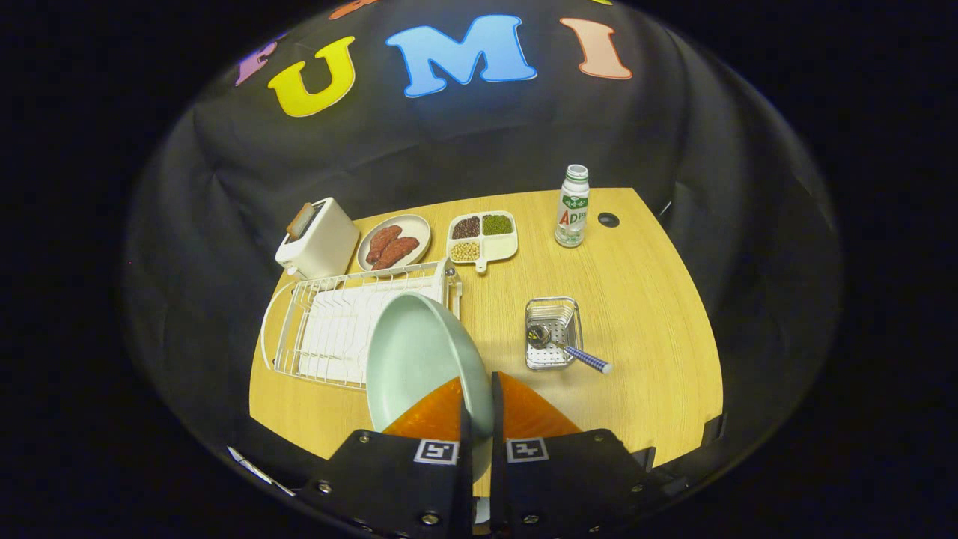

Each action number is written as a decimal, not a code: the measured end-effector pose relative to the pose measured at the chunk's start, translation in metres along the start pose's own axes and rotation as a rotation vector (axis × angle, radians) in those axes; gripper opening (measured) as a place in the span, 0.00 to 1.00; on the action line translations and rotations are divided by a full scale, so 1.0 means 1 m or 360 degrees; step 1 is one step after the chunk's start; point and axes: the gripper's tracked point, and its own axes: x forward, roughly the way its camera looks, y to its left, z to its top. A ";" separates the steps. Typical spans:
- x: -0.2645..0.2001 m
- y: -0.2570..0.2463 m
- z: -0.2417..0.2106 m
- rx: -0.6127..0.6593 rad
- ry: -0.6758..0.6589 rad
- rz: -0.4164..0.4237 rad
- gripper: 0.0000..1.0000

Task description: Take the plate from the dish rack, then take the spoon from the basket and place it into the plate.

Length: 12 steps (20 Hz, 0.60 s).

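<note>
Up close, the claw (479, 408) pinches the plate (419, 359) by its rim, hiding part of the dish rack (329, 329).

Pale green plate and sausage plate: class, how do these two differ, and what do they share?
The pale green plate is empty, tilted on edge and clamped at its rim by the tool, in front of the dish rack. The sausage plate lies flat on the table beside the toaster, holding sausages, untouched. Both are round.
</note>
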 end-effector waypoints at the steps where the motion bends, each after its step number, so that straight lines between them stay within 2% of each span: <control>1: 0.000 -0.007 -0.005 0.0007 0.0005 0.0014 0.09; 7: 0.005 -0.014 -0.052 0.0070 0.0041 0.0226 0.09; 12: 0.016 -0.020 -0.093 0.0127 0.0095 0.0241 0.09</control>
